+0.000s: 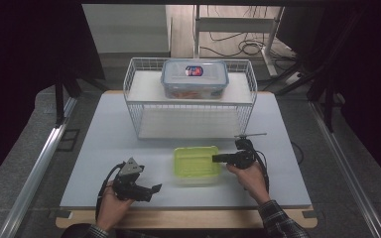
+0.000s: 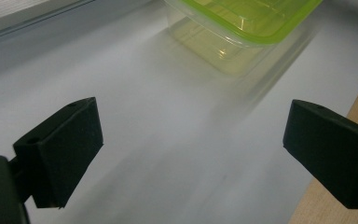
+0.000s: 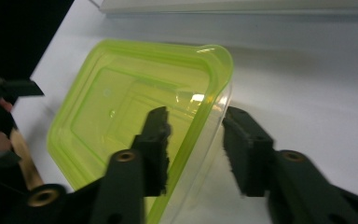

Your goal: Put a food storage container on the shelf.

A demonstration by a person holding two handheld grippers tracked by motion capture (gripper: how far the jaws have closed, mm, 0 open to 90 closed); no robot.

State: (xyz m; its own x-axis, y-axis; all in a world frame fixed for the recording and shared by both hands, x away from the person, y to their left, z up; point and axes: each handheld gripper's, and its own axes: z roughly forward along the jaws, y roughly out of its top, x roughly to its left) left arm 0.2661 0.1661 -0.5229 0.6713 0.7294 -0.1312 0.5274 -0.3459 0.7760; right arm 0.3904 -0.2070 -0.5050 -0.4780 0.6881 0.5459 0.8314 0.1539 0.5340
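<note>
1. High view: green tub (image 1: 196, 162) flat on the white tabletop (image 1: 109, 144), in front of the wire rack (image 1: 190, 97); lidded clear box (image 1: 194, 78) up on the rack's upper shelf, red-and-blue label on its lid; right tongs (image 1: 217, 158) reaching in level from the right, tips at the tub's right rim; hand behind them on the tabletop side; left tongs (image 1: 151, 191) low near the front edge, left of the tub and apart from it, grey three-cornered plate on top, cable trailing back to the wrist.

2. Left gripper view: both black jaws spread wide, bare tabletop between them, nothing gripped; tub (image 2: 242, 28) farther off at the top, see-through wall under a green lid; wooden edge strip (image 2: 354, 116) at the right.

3. Right gripper view: tub (image 3: 121, 116) close up, tilted across the frame; one jaw over the green lid, inside the rim; the other outside the clear wall; rim and wall between the two; jaws narrowed round that edge, outer pad near the wall, firm contact not certain from here; left tongs (image 3: 4, 93) dim at the far left edge.
</note>
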